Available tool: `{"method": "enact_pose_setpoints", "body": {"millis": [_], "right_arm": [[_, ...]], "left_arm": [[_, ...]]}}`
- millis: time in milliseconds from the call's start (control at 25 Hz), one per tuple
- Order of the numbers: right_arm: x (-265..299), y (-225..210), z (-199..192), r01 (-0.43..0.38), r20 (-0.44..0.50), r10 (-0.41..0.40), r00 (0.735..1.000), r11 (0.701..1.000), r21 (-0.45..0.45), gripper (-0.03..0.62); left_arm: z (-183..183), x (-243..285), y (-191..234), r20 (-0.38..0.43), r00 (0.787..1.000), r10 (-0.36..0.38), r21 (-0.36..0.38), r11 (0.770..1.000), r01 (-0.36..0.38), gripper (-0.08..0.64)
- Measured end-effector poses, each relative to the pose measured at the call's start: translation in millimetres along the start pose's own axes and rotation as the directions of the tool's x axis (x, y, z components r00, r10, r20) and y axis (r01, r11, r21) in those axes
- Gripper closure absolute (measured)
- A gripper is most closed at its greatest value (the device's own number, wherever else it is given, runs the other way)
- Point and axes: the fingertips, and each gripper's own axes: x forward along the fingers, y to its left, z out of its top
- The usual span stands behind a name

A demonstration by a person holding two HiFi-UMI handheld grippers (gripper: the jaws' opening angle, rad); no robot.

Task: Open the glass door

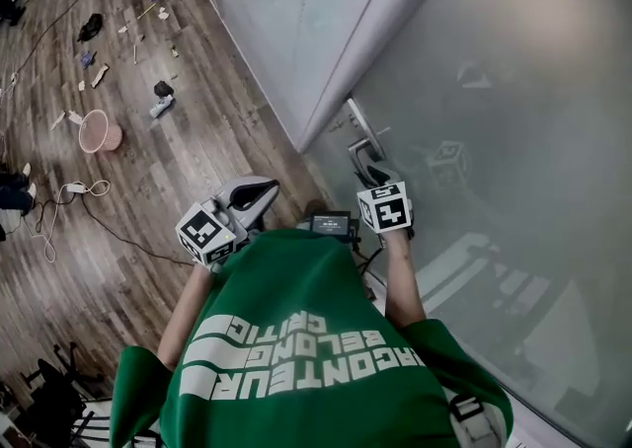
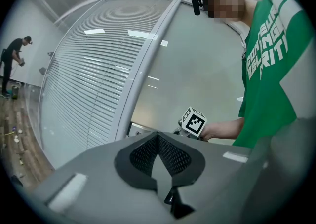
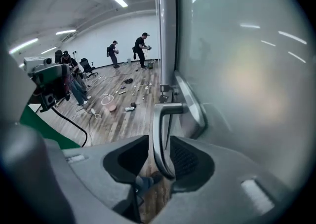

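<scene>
The frosted glass door (image 1: 513, 140) stands at the right, with a silver lever handle (image 1: 363, 148) near its left edge. My right gripper (image 1: 381, 182) points down at that handle. In the right gripper view the handle (image 3: 159, 119) hangs between the jaws of my right gripper (image 3: 159, 143); the jaws stand open round it, with a gap on the left side. My left gripper (image 1: 255, 191) hovers left of the door, away from the handle. Its pads (image 2: 158, 138) meet with nothing between them. From the left gripper view I see the right gripper's marker cube (image 2: 193, 122).
A grey door post (image 1: 365, 32) separates the door from a glass wall with blinds (image 2: 89, 85). Small litter, a pink basket (image 1: 94, 130) and cables (image 1: 89, 224) lie on the wooden floor. Other people (image 3: 143, 48) work at the far end of the room.
</scene>
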Motion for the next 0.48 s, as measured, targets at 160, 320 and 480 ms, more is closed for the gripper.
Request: {"method": "enact_pose_setpoints", "body": {"millis": [160,320,480], "right_arm": [[26,0,-2,-0.037,-0.152,0.035,0.988,0.999,-0.012,0.471],[46,5,-15,-0.094,-0.296,0.081,0.952,0.995,-0.03,0.474],[52,2,-33,-0.117,-0.456,0.077,0.886,0.991,-0.059,0.589]], "left_arm": [[2,-11,11,0.03,0.997,0.066,-0.014,0.998,-0.066,0.546],[2,-34,23,0.058,0.986,0.158,-0.019,0.987,-0.157,0.546],[-1,-58,33,0.076,0.969,0.237,-0.041,0.971,-0.234,0.546]]}}
